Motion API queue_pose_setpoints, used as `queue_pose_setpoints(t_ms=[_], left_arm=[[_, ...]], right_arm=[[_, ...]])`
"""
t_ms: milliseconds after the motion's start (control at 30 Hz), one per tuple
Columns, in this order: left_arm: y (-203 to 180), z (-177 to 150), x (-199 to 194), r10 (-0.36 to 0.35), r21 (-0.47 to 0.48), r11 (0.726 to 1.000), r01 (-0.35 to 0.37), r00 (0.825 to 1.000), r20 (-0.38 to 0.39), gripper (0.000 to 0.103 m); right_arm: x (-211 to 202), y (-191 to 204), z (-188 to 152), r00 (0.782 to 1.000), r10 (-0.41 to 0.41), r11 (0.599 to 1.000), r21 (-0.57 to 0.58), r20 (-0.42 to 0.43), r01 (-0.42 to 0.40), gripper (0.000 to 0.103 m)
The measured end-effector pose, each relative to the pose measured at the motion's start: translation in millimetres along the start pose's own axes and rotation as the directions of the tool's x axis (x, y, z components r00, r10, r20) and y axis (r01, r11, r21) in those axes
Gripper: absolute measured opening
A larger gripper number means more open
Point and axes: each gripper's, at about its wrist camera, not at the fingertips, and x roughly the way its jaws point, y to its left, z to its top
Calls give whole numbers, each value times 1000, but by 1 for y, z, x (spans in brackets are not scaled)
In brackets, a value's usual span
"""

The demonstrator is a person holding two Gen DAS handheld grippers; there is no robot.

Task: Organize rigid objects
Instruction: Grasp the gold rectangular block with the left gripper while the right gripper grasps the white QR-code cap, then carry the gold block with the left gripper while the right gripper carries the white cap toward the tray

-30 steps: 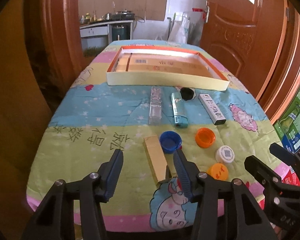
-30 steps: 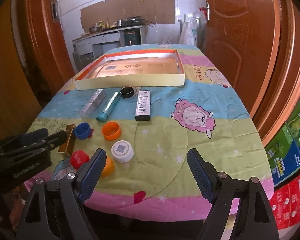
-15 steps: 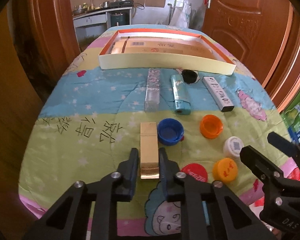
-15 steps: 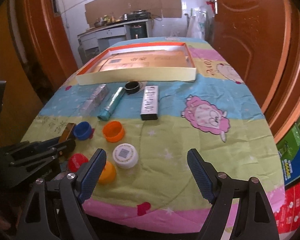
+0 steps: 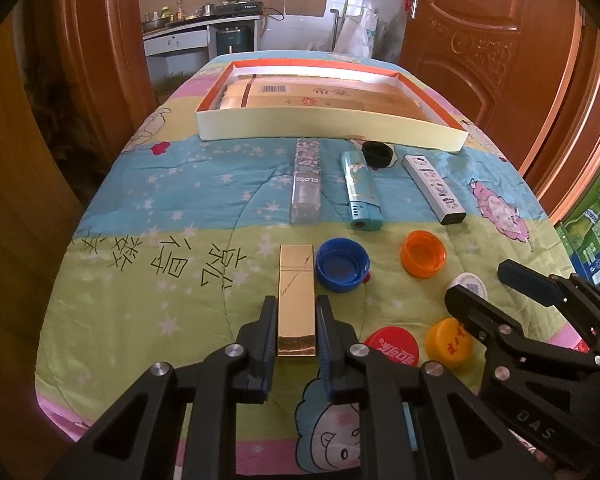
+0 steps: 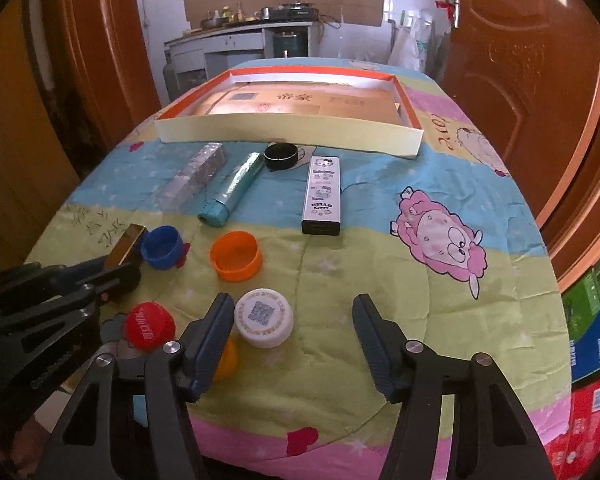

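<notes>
Left tongs (image 5: 296,330) pinch the near end of a gold box (image 5: 296,300) lying flat on the quilt-covered desk (image 5: 140,300), with a blue cap (image 5: 342,264) just beside it on the right. Farther right sit a red cap (image 5: 392,348), an orange cap (image 5: 423,254), a yellow cap (image 5: 450,342) and a white cap (image 6: 264,318), the last possibly touching the left finger of the right tongs (image 6: 296,336), which hang spread wide and hold nothing. Beyond them lies a shallow tray (image 5: 320,128).
</notes>
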Motion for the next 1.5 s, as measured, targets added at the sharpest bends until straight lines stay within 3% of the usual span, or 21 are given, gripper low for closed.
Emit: queue_pose_setpoints(t_ms=[33,133,200,833,1500], left_arm=[[0,0,0,-2,0,1000,2,1000,1,19],[1,0,0,-9,0,1000,9,1000,2,18],[3,0,0,-21,-6,1000,21,1000,4,18],[13,26,-25,-28,-16,999,29,997,74,18],[18,103,-31,-12,50,999,5,990,138,18]], right_arm=[[0,0,0,1000,-2,1000,-2,-3,2,62],[3,1,0,1000,-2,1000,-16,-21,1,37],[1,2,-1,1000,-16,1000,-24,-13,15,31],[-31,-17,18,997,0,1000,8,80,-1,31],[-44,-41,86,983,-31,995,-88,180,48,31]])
